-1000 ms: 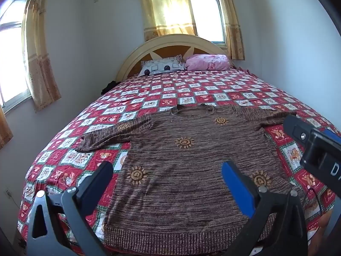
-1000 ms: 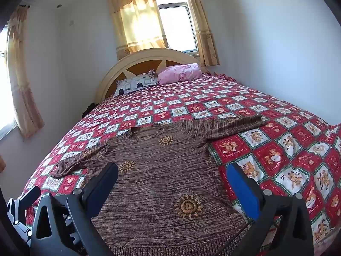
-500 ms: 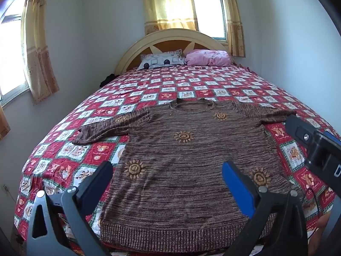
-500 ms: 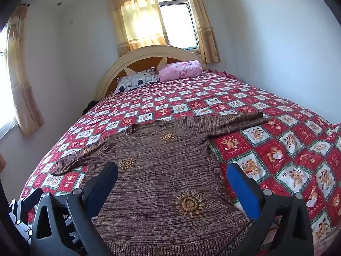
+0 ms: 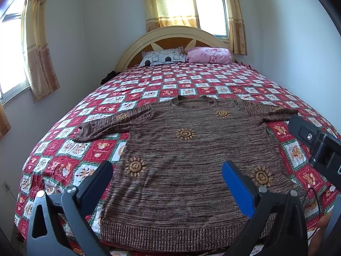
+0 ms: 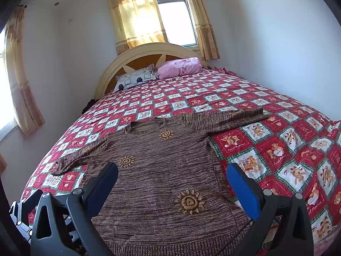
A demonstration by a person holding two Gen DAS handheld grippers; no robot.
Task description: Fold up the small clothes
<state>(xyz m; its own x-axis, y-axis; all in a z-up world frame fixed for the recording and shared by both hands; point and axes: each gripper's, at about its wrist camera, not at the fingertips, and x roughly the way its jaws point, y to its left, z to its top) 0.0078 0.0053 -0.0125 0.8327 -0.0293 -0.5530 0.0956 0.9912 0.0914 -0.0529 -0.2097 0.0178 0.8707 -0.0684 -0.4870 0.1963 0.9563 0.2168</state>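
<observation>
A brown sweater (image 5: 191, 160) with yellow sun patterns is spread flat, front up, on the near half of the bed's checked quilt (image 5: 191, 81), both sleeves stretched outward. The left gripper (image 5: 168, 177) and right gripper (image 6: 172, 179) are held above its hem, jaws wide apart, nothing gripped. Two pillows (image 5: 164, 57) are set by the headboard (image 5: 170, 36).

**Right wrist view: sweater flat on bed**

Brown knit sweater (image 6: 162, 170) lies spread, sleeves out, on red-and-white checkered bedspread (image 6: 277, 149). Right gripper (image 6: 171, 178) above the hem, jaws wide apart, holding nothing. Two pillows (image 6: 157, 73) at headboard (image 6: 136, 53).
</observation>
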